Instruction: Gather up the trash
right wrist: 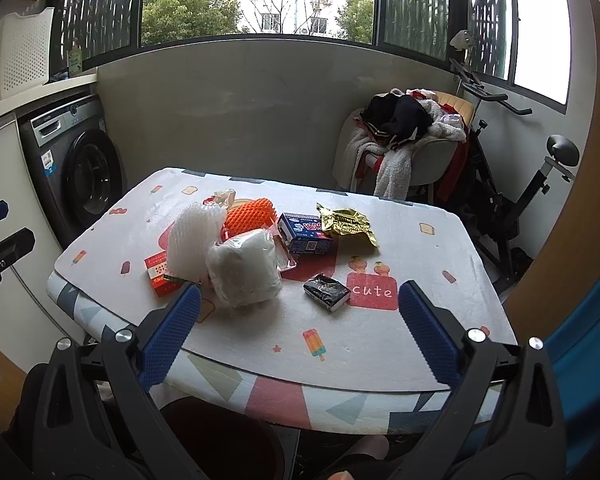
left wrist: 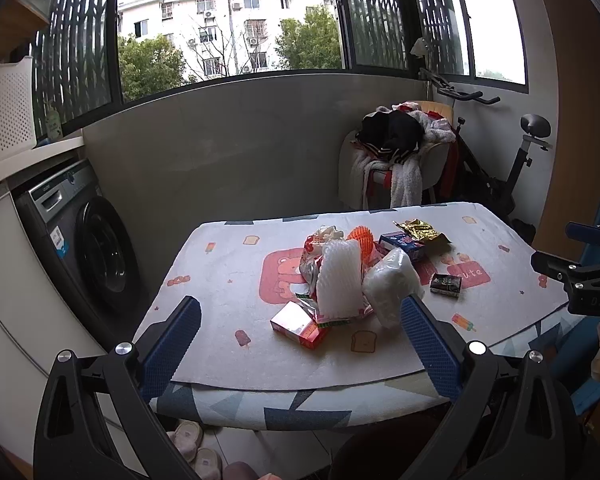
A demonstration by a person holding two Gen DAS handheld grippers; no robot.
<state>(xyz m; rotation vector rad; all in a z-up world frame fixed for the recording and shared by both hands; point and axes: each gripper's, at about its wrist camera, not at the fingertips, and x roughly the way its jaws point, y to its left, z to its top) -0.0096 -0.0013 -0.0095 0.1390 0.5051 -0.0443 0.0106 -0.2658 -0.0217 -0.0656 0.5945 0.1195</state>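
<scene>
A heap of trash lies mid-table: white foam netting [left wrist: 338, 280] [right wrist: 194, 240], a clear plastic bag [left wrist: 392, 284] [right wrist: 244, 272], an orange foam net [left wrist: 360, 240] [right wrist: 252, 216], a red box [left wrist: 298, 324] [right wrist: 160, 274], a blue carton [left wrist: 404, 244] [right wrist: 304, 232], a gold wrapper [left wrist: 420, 232] [right wrist: 348, 224] and a small black packet [left wrist: 445, 285] [right wrist: 326, 292]. My left gripper [left wrist: 300, 316] hovers open at the table's near edge, just short of the heap. My right gripper [right wrist: 300, 304] is open too, with the black packet just beyond its fingers.
The table [left wrist: 228, 280] [right wrist: 420, 264] has a patterned cloth. A washing machine [left wrist: 84, 240] [right wrist: 76, 164] stands left, a chair piled with clothes [left wrist: 396, 152] [right wrist: 404, 140] and an exercise bike [left wrist: 512, 160] [right wrist: 532, 184] behind. A dark red bucket [right wrist: 228, 436] sits below the near edge; slippers [left wrist: 192, 444] lie on the floor.
</scene>
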